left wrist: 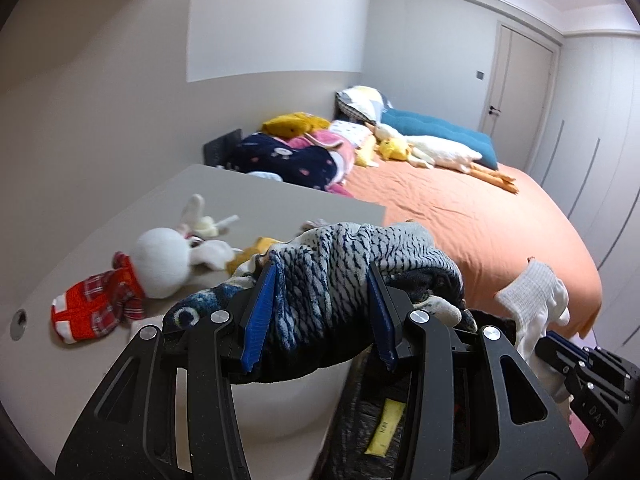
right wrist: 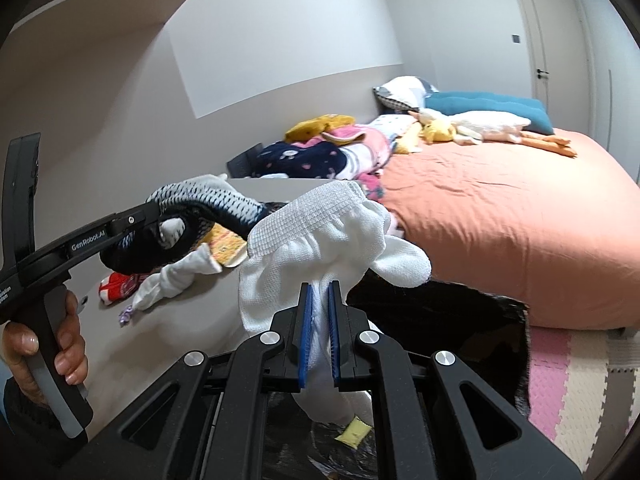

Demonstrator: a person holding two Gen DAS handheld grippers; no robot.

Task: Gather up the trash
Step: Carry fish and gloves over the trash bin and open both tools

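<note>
My left gripper (left wrist: 322,280) is shut on a bundle of grey-and-navy patterned socks (left wrist: 332,264), held above the table edge; the bundle also shows in the right wrist view (right wrist: 200,204). My right gripper (right wrist: 320,292) is shut on a white sock (right wrist: 320,248), held over a black trash bag (right wrist: 440,312). The white sock also shows at the right of the left wrist view (left wrist: 532,300). A yellow wrapper (right wrist: 354,432) lies inside the bag, also seen in the left wrist view (left wrist: 386,428).
A grey table (left wrist: 100,360) holds a white plush rabbit (left wrist: 160,260), a red plaid sock (left wrist: 96,304), a white cloth (right wrist: 168,280) and a yellow item (right wrist: 226,244). An orange bed (right wrist: 500,220) with pillows and plush toys lies beyond. Pink foam mats (right wrist: 560,368) cover the floor.
</note>
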